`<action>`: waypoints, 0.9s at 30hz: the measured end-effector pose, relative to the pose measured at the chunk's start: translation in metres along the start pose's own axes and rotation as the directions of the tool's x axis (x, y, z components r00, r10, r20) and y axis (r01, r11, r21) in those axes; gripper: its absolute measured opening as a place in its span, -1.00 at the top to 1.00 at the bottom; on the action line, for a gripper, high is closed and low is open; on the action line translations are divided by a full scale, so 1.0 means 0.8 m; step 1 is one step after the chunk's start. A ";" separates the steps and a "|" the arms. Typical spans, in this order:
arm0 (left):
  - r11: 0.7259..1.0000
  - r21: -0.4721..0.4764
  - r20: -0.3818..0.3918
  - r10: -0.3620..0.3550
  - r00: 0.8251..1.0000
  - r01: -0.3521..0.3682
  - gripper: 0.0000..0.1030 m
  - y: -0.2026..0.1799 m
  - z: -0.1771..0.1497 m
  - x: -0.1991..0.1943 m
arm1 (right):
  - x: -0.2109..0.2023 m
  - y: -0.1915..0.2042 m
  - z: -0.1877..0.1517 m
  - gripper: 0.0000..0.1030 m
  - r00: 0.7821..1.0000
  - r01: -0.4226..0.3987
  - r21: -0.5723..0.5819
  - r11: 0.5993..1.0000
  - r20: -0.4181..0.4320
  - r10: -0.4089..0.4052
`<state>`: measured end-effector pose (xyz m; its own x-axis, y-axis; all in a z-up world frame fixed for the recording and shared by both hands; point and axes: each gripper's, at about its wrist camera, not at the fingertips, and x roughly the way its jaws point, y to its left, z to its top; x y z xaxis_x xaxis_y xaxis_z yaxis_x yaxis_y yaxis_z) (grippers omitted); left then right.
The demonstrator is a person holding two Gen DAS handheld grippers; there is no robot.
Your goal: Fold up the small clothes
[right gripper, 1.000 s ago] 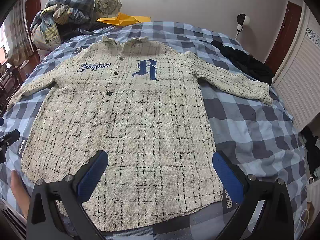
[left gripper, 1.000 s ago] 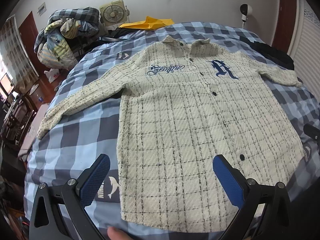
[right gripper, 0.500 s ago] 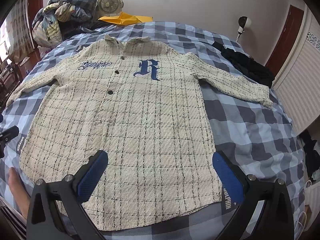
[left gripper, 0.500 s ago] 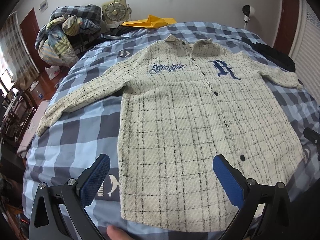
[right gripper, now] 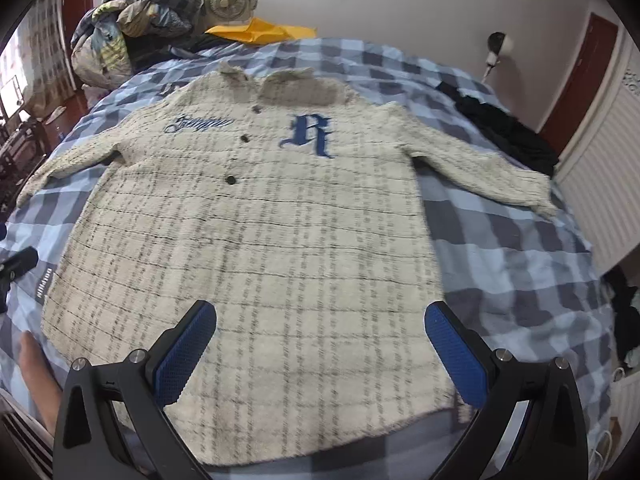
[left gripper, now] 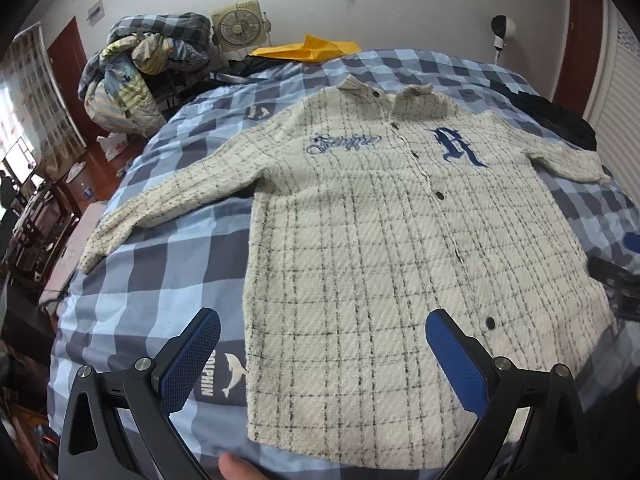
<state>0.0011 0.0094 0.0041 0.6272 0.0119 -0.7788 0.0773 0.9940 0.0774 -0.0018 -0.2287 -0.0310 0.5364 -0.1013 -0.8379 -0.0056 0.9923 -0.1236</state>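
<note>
Shirt: the cream checked shirt [left gripper: 380, 248] lies flat and face up on the bed [left gripper: 152, 264], buttons done up, both sleeves spread out to the sides.
Bed: it has a blue and grey checked cover.
Left hand-held gripper: the left hand-held gripper [left gripper: 322, 356] hangs over the bottom left part of the shirt, its blue fingers wide apart, holding nothing.
Right hand-held gripper: the right hand-held gripper [right gripper: 320, 350] hangs over the bottom right part of the shirt, fingers wide apart, holding nothing.
Far end: a yellow cloth [left gripper: 308, 46] and a fan [left gripper: 238, 28].
</note>
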 end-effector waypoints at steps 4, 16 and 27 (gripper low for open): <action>1.000 -0.014 0.004 0.008 1.000 -0.008 -1.00 0.007 0.000 0.000 | 0.017 0.023 0.021 -0.98 1.000 0.014 -0.008 1.000 0.016 -0.013; 0.992 -0.117 -0.073 -0.046 0.996 0.037 -1.00 0.064 0.031 0.019 | 0.064 0.047 0.064 -0.98 0.999 -0.033 0.052 0.998 0.040 0.031; 0.914 -0.305 -0.241 0.198 0.950 -0.268 -1.00 0.317 0.026 0.130 | 0.068 0.053 0.066 -0.98 0.996 -0.091 0.016 0.996 0.002 0.091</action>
<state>0.1018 0.2602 -0.0442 0.4245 0.2346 -0.8745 -0.3337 0.9384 0.0897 0.0717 -0.1883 -0.0537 0.5350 -0.0109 -0.8448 -0.0410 0.9984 -0.0389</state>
